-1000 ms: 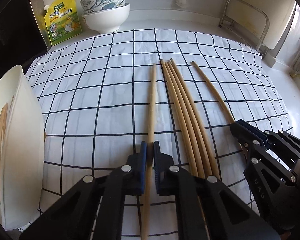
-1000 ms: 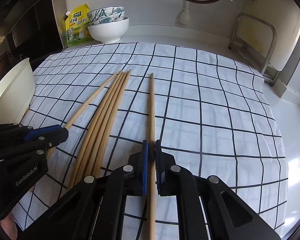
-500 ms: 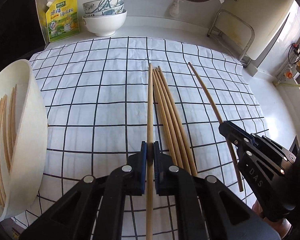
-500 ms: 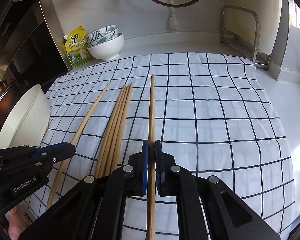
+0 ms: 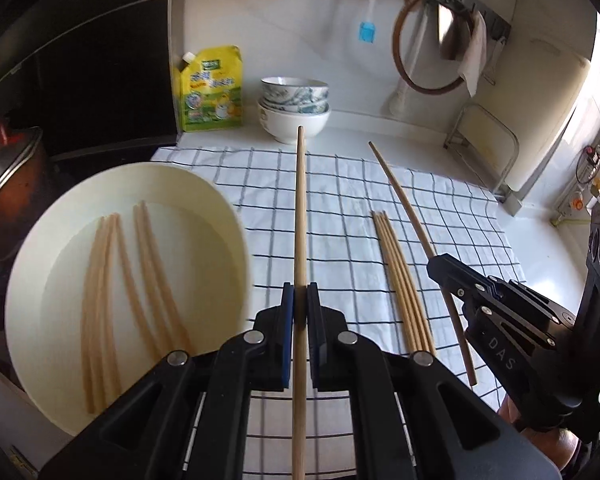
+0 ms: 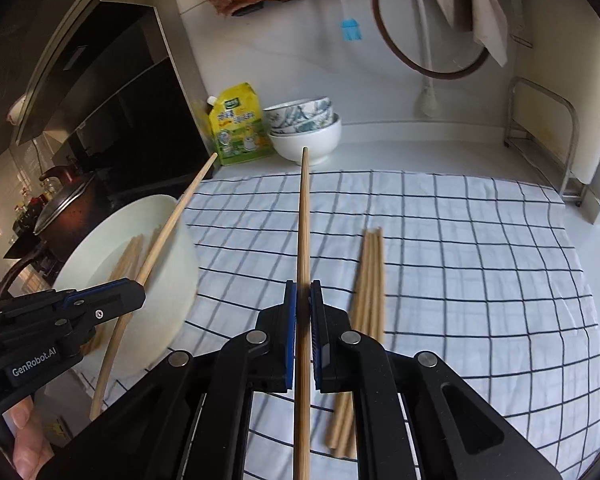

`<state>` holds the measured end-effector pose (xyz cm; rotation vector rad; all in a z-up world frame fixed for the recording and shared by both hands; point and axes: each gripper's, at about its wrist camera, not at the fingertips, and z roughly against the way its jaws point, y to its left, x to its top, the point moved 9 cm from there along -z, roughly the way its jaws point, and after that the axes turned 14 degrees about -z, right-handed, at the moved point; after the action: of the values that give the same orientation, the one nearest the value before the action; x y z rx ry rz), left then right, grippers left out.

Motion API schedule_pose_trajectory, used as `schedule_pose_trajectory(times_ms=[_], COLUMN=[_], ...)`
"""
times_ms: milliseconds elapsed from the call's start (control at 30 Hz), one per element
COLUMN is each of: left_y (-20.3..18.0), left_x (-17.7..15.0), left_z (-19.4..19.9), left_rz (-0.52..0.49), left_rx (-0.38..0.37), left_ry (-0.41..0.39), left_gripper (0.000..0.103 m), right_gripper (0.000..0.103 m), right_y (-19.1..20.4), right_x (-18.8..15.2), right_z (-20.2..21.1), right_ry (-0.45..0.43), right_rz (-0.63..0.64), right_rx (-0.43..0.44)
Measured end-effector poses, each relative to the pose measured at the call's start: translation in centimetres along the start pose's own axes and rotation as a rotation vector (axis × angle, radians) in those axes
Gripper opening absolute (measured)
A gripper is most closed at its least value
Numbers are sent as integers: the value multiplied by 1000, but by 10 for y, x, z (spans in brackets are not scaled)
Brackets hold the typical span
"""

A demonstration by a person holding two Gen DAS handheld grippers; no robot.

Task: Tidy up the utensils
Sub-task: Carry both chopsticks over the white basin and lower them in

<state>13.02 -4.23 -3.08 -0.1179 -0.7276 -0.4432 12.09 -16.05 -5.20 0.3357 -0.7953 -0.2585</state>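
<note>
A: Start close in. What has the left claw (image 5: 300, 312) got?

B: It is clamped tight on one chopstick (image 5: 300, 216), blue pads pressing both sides. The stick runs straight ahead out of the jaws, lifted clear of the checked cloth (image 5: 340, 216), with its far tip in front of the stacked bowls.

A: And the right claw (image 6: 303, 316)?

B: The same: pinched shut on a second chopstick (image 6: 303, 220), which also points forward, off the cloth. From the left camera that claw shows at the right edge, its stick slanting away above the cloth.

A: What lies just beyond the claws?

B: A bundle of loose chopsticks (image 5: 400, 280) lies flat on the cloth, side by side and touching, between the two held sticks as the left camera sees them. I can't tell the exact count.

A: To the left?

B: A cream basin (image 5: 228, 216) sits at the cloth's left edge. Several chopsticks (image 5: 140, 272) lie inside on its bottom, in two loose groups. The left-held stick is beside the basin's right rim, not in it.

A: Farther back?

B: A white counter (image 6: 440, 152) carries the cloth. At the back stand bowls (image 5: 294, 116) nested in a stack, with a yellow pouch (image 5: 212, 88) just left of them. A blue brush (image 6: 351, 28) hangs on the wall above, and a metal rack (image 6: 540, 128) stands at the far right. A lidded pot (image 6: 60, 204) sits on the stove beyond the basin.
</note>
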Motion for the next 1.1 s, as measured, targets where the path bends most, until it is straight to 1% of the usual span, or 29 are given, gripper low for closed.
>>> schedule_pose_trajectory(times_ms=[67,200,300,433,533,667,900,1100], left_y=[27,76,107,138,154,169,180,190], left_x=[-2,-11,-19,-31,-40,-51,-65,-74], left_z=[8,17,18,15,7,-7,-27,-36], left_rz=[34,93,132,162,169,178,193,211], left_rx=[45,94,121,146,151,144,118,120], left_ry=[-15,-26,-24,-12,5,39,81,111], left_gripper=[7,7,7,7,7,7,7,7], right_gripper=[7,7,7,7,7,7,7,7], right_y=[23,67,99,132,153,172,186,186], right_x=[1,-2,-8,-18,-25,-36,-54,-59], right_z=[-6,-20,-36,-60,-77,-96,-123,-132], right_ry=[5,33,63,108,145,195,276,288], right_rz=[25,66,102,137,152,172,185,185], right_rx=[23,76,103,118,133,127,116,105])
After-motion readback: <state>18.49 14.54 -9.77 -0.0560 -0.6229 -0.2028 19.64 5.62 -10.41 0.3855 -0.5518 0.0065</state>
